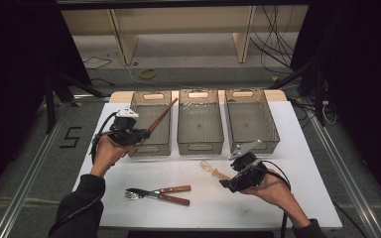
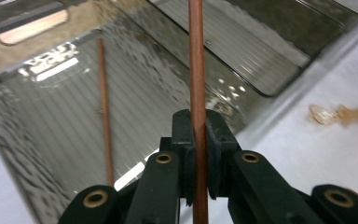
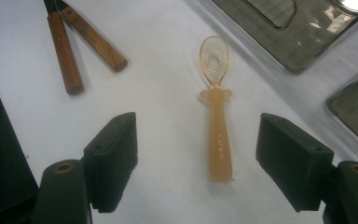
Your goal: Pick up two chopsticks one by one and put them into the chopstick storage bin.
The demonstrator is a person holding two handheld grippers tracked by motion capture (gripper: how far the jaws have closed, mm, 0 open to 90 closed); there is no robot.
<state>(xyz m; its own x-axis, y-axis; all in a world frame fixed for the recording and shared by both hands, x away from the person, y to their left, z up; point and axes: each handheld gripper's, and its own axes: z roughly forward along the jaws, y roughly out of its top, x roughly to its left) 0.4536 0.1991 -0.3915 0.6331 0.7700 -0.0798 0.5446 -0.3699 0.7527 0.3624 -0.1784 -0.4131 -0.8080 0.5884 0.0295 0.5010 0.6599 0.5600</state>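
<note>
The left hand-held gripper (image 2: 199,154) pinches one chopstick (image 2: 197,70) that could twist loose over the bin (image 1: 151,124), while the right hand-held gripper (image 3: 198,154), jaws wide and empty, could nudge the spoon (image 3: 216,107) away.

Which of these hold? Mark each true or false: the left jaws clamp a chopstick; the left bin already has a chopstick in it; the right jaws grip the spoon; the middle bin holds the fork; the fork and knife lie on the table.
1. The left gripper clamps a chopstick: true.
2. A second chopstick already lies in the left bin: true.
3. The right gripper grips the spoon: false; its jaws stand open on either side of the spoon, which lies on the table.
4. The middle bin holds the fork: false; it is empty.
5. The fork and knife lie on the table: true.
</note>
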